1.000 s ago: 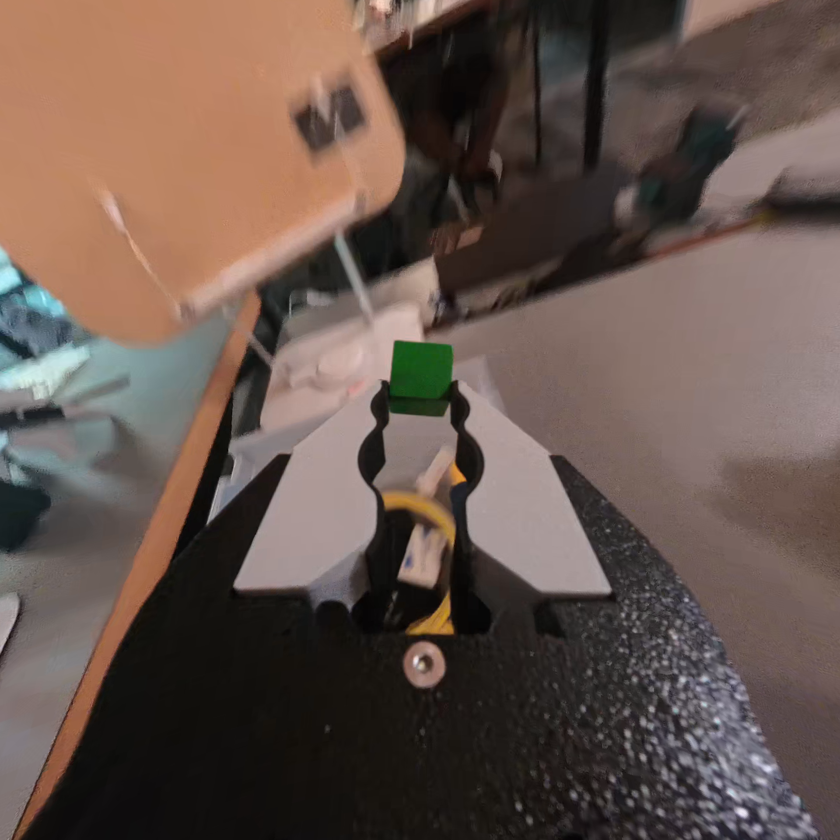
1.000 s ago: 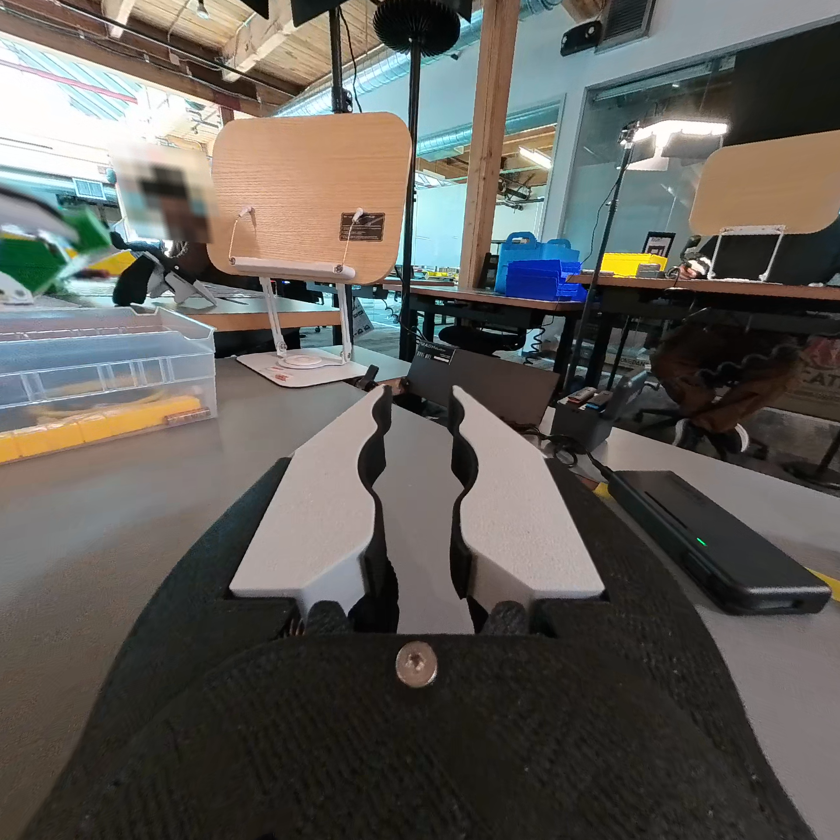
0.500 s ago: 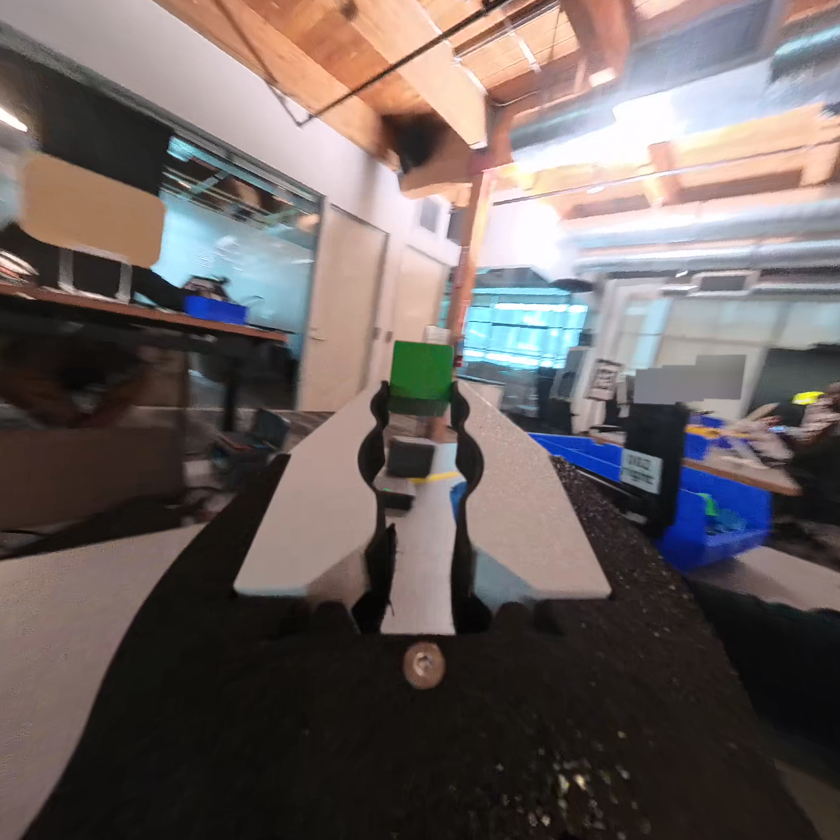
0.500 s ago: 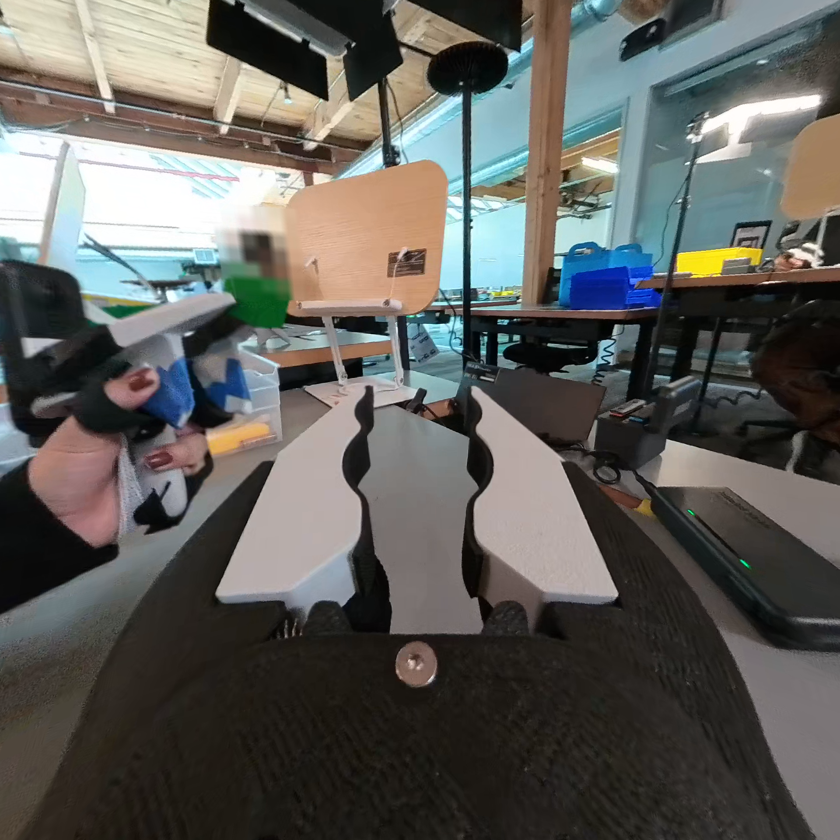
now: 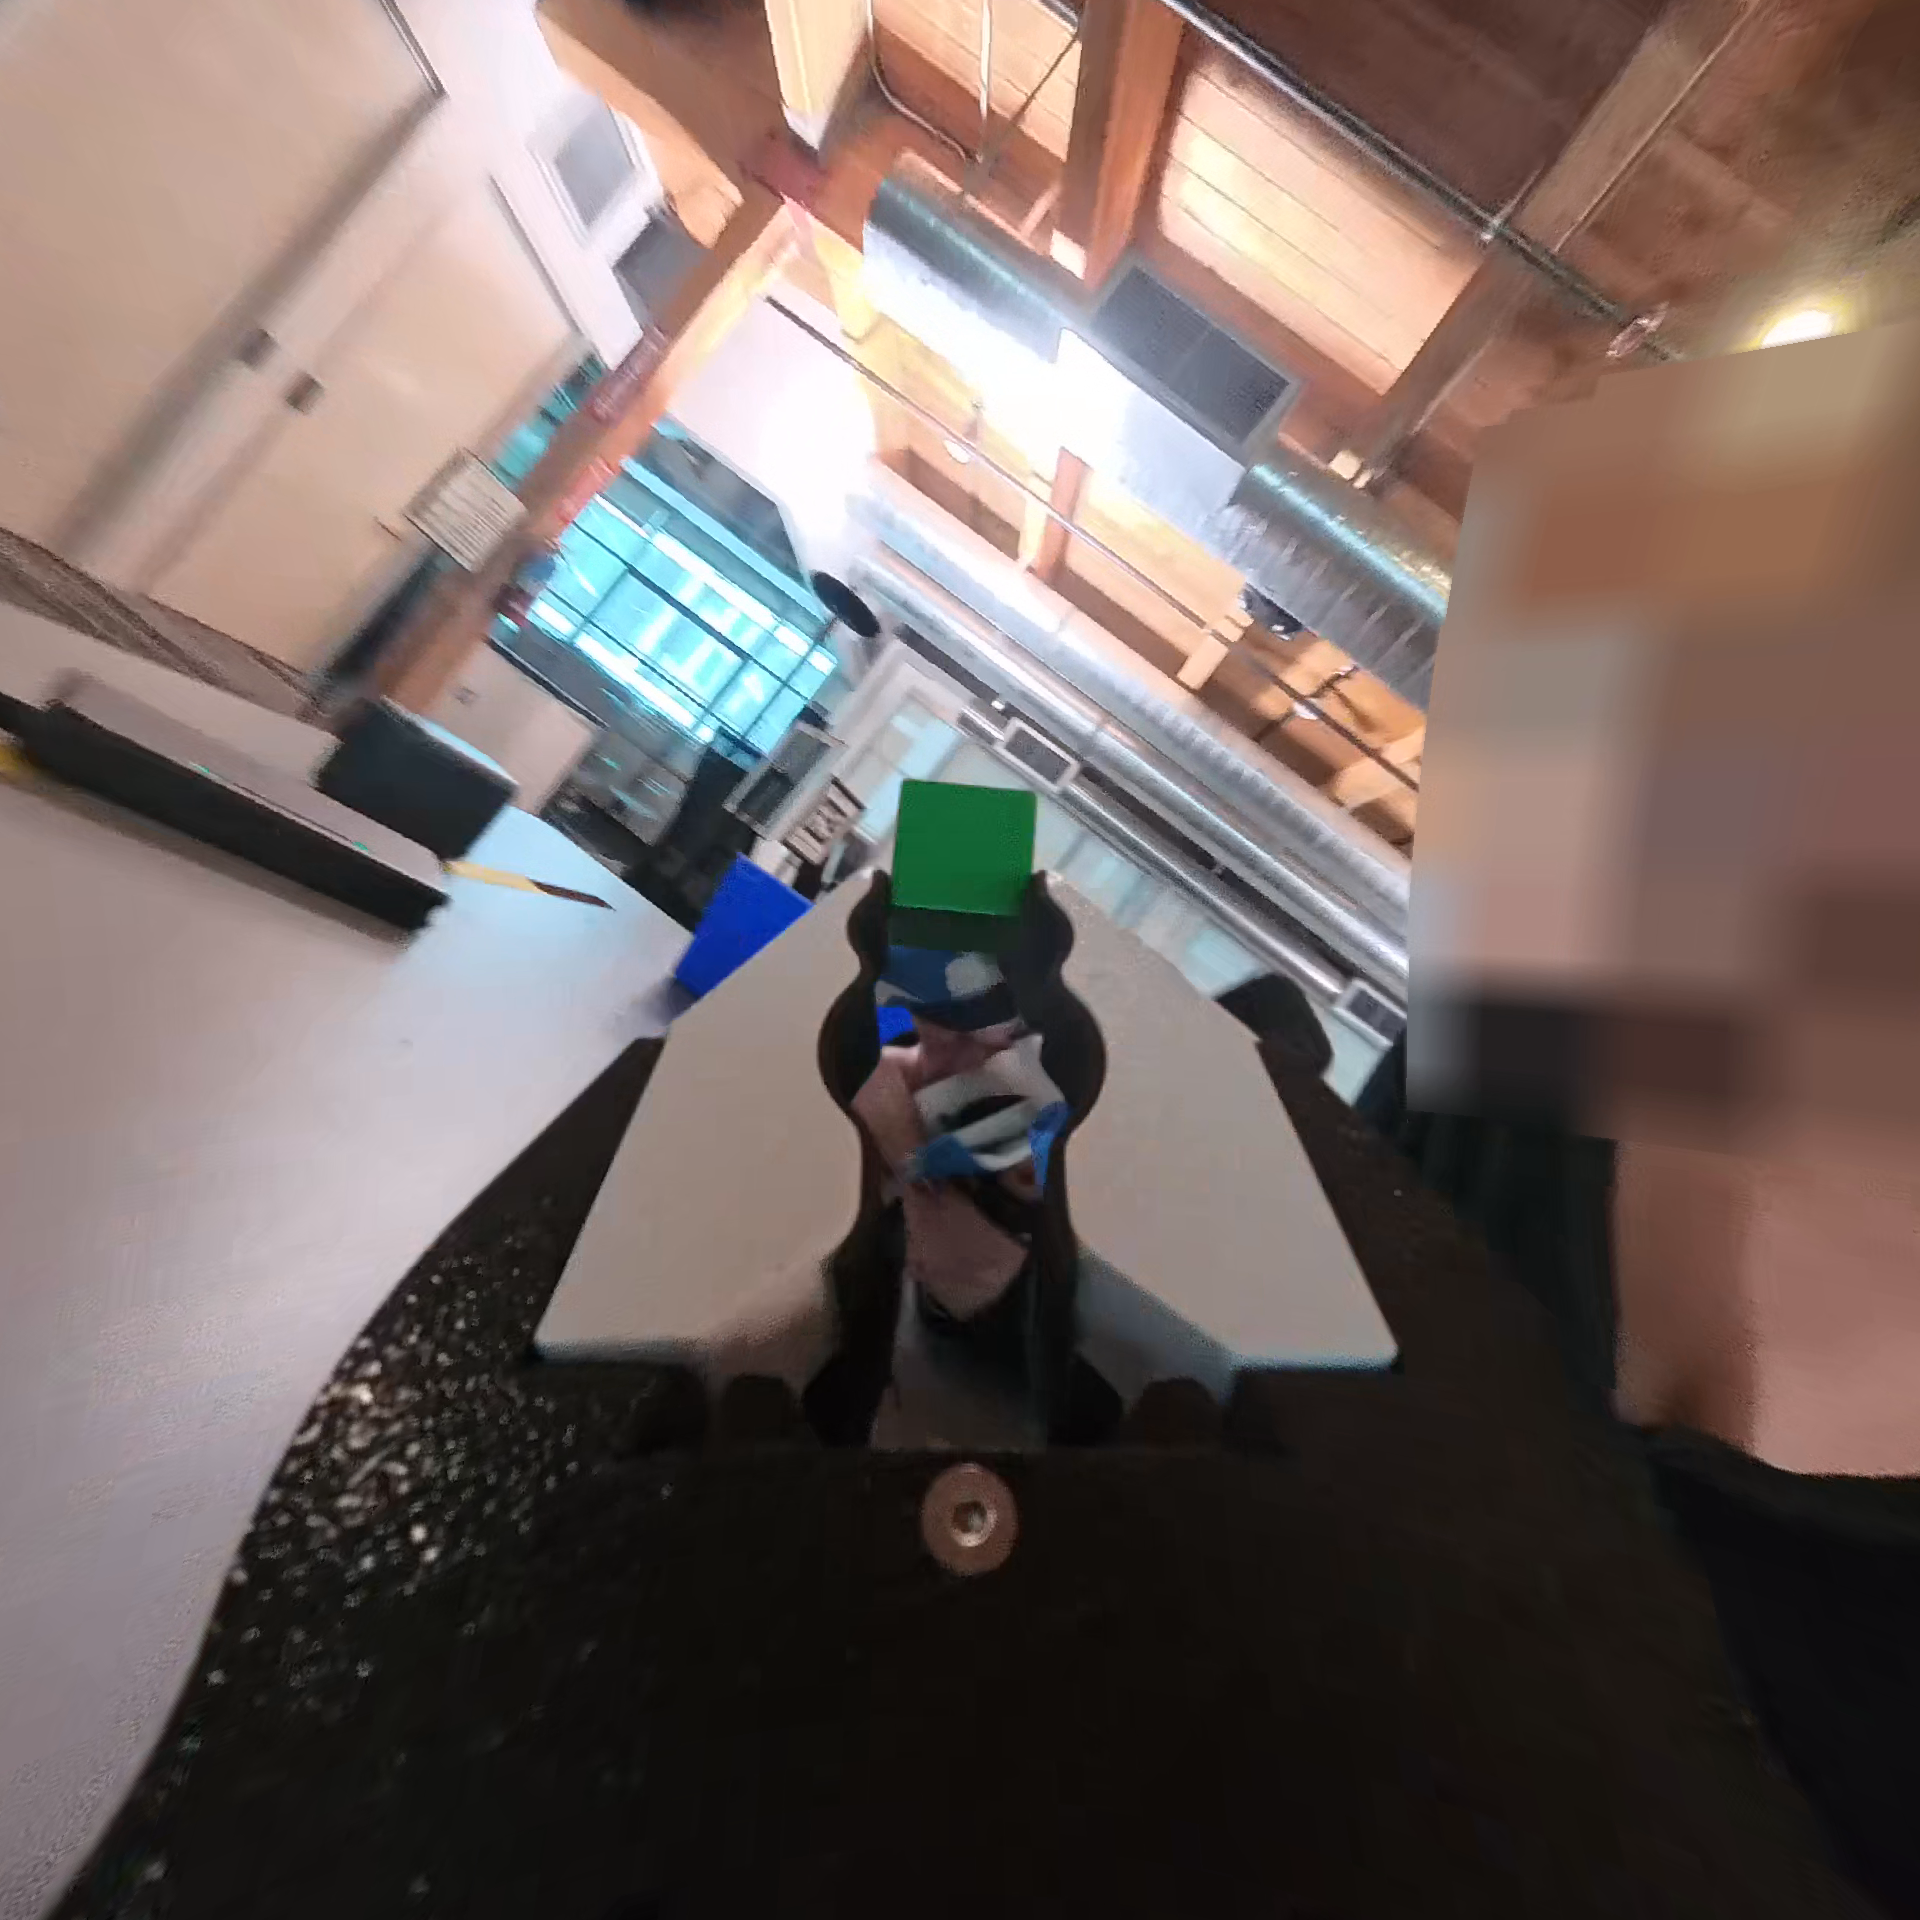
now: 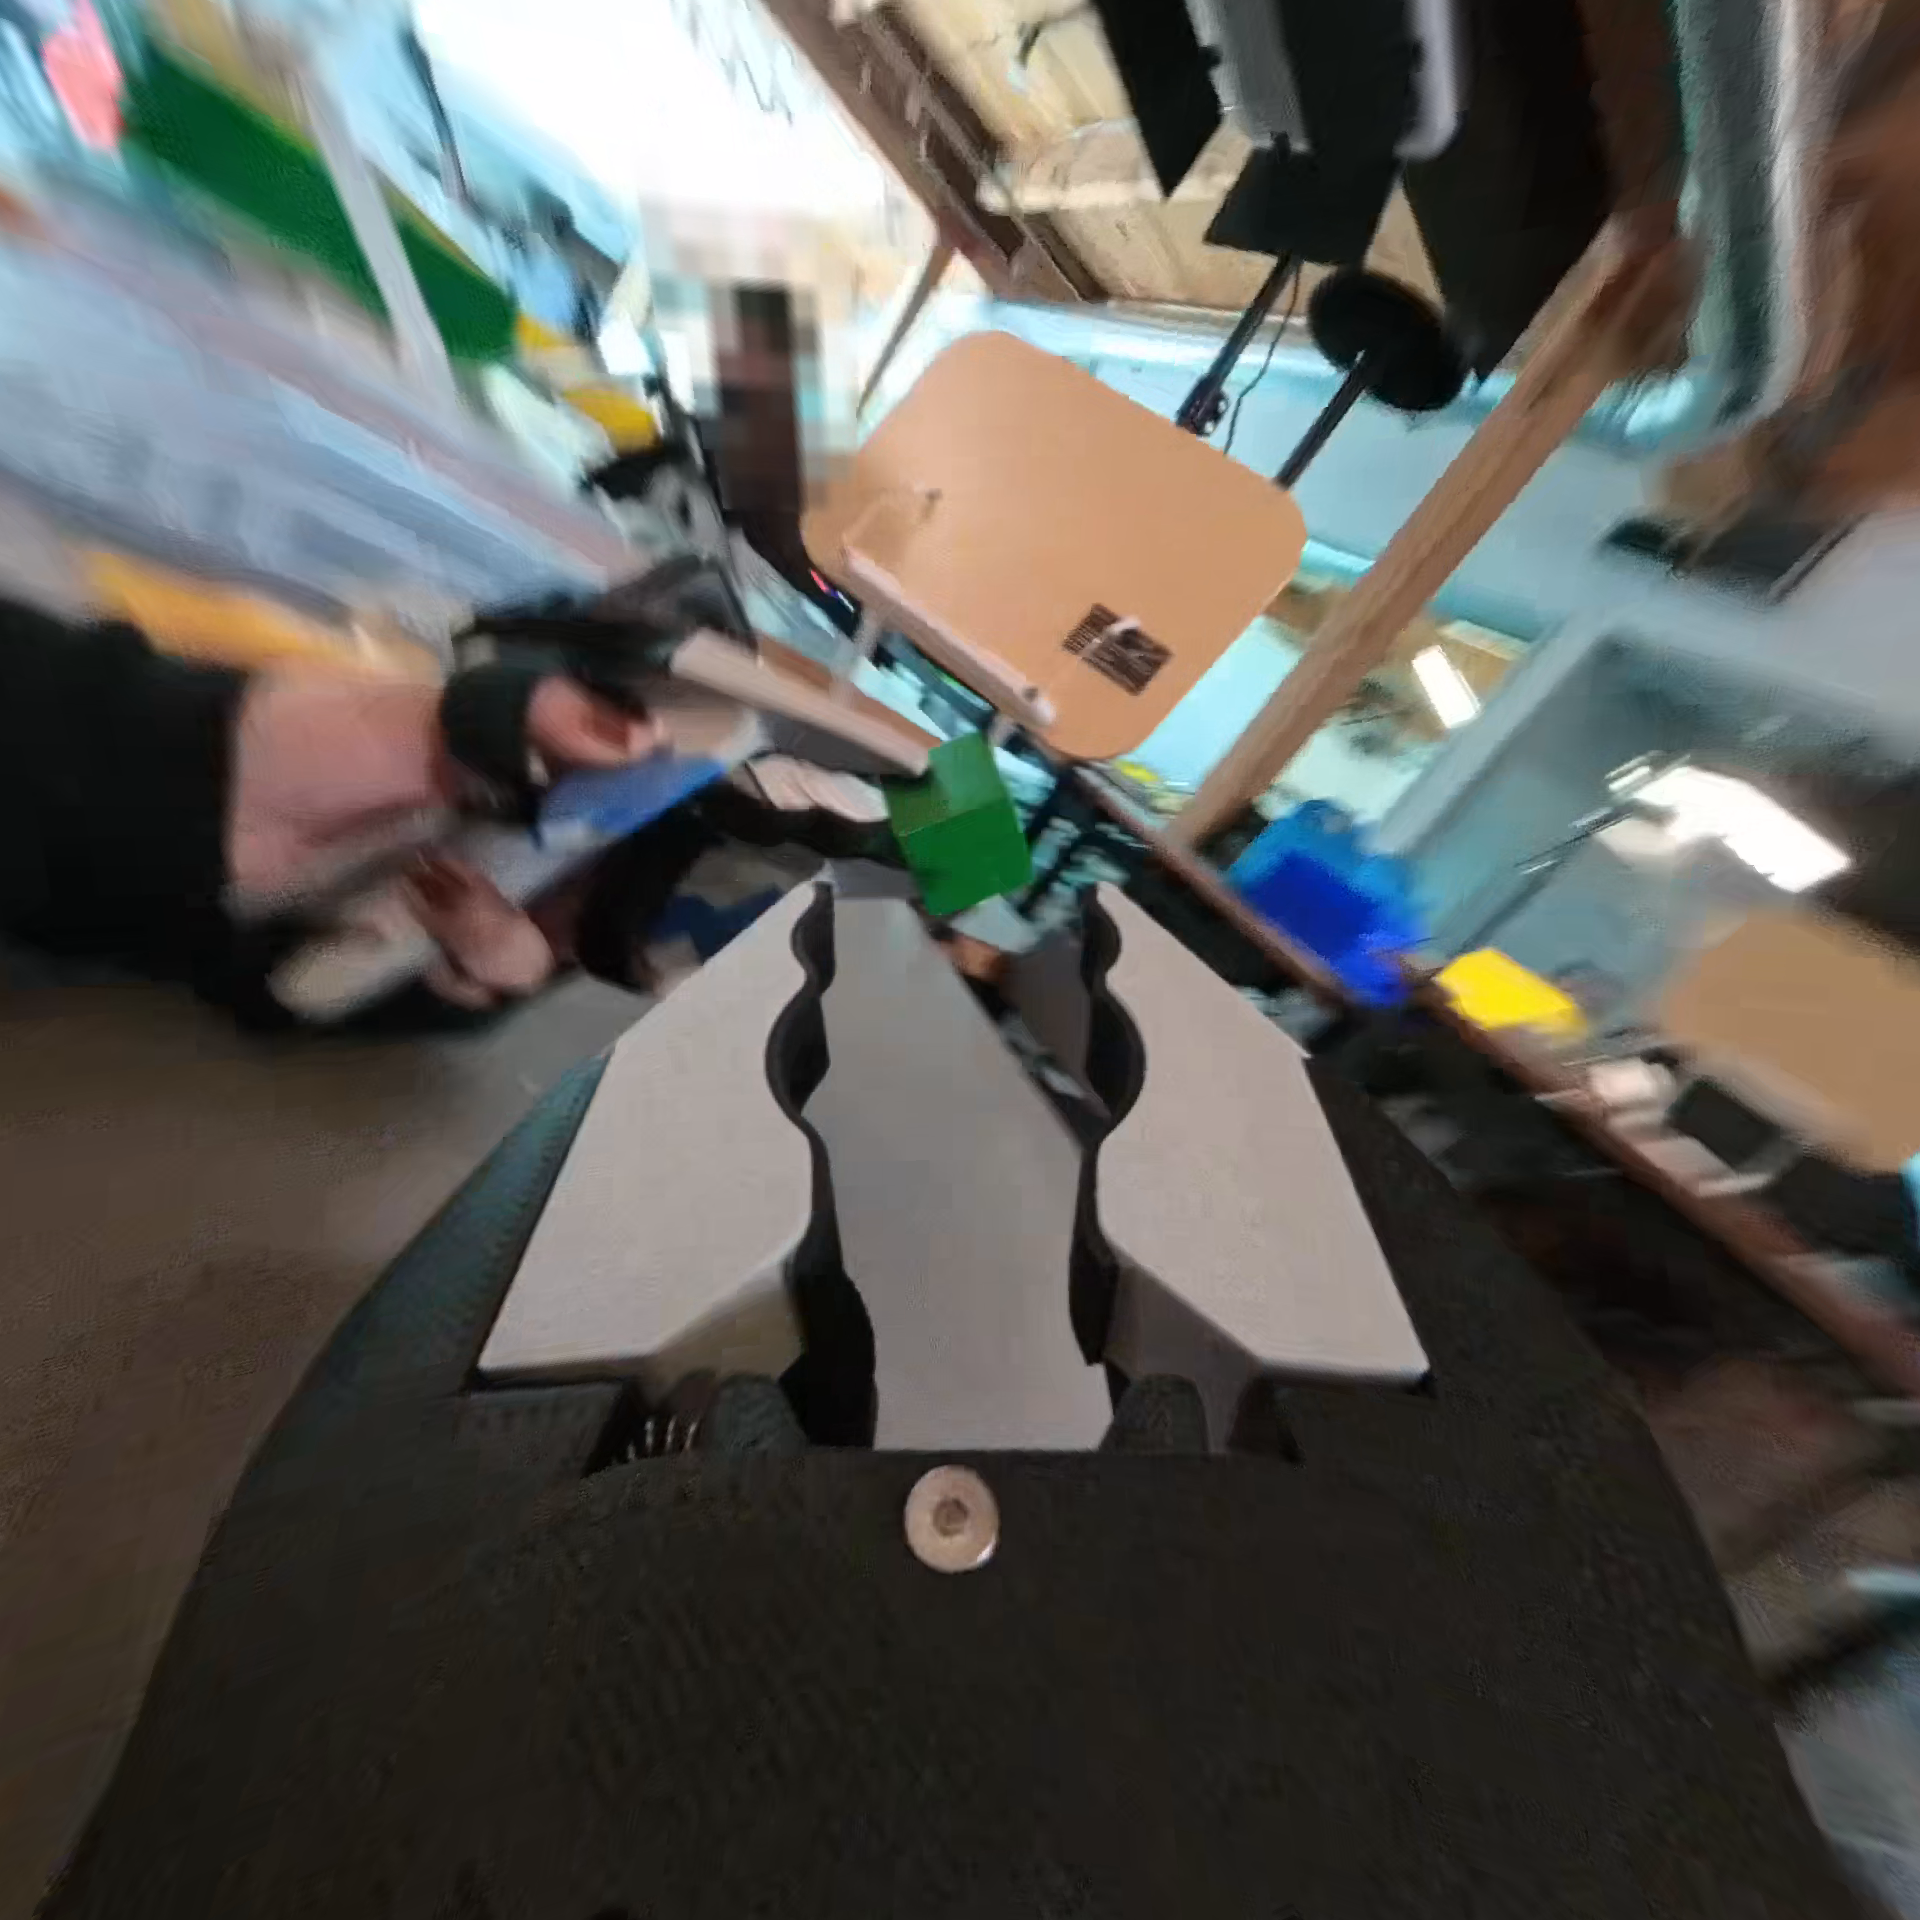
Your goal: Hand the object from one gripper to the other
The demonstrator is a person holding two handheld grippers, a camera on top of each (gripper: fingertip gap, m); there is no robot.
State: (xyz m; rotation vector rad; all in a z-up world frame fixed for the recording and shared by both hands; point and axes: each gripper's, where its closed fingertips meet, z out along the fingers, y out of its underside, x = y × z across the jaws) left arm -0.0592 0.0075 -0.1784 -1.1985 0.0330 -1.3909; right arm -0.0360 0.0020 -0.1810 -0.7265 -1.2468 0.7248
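Observation:
A green cube point(image 5: 963, 850) is pinched between the fingertips of my left gripper point(image 5: 961, 906), held up in the air and tilted toward the ceiling. In the right wrist view the same green cube point(image 6: 958, 828) shows at the tip of the left gripper, which comes in from the left with a person's hand point(image 6: 416, 810) around it. My right gripper point(image 6: 954, 902) is open and empty. The cube sits just beyond its two fingertips, in line with the gap between them, apart from both fingers.
The grey table point(image 5: 208, 1091) lies below on the left, with a black flat device point(image 5: 239, 810) on it. A wooden stand point(image 6: 1049, 540) and blue bins point(image 6: 1320, 894) are behind the cube. A person's dark sleeve point(image 6: 94, 790) is at the left.
Both grippers have swung and rolled toward each other. The left gripper has carried the cube from the left to just in front of the right gripper's open fingertips.

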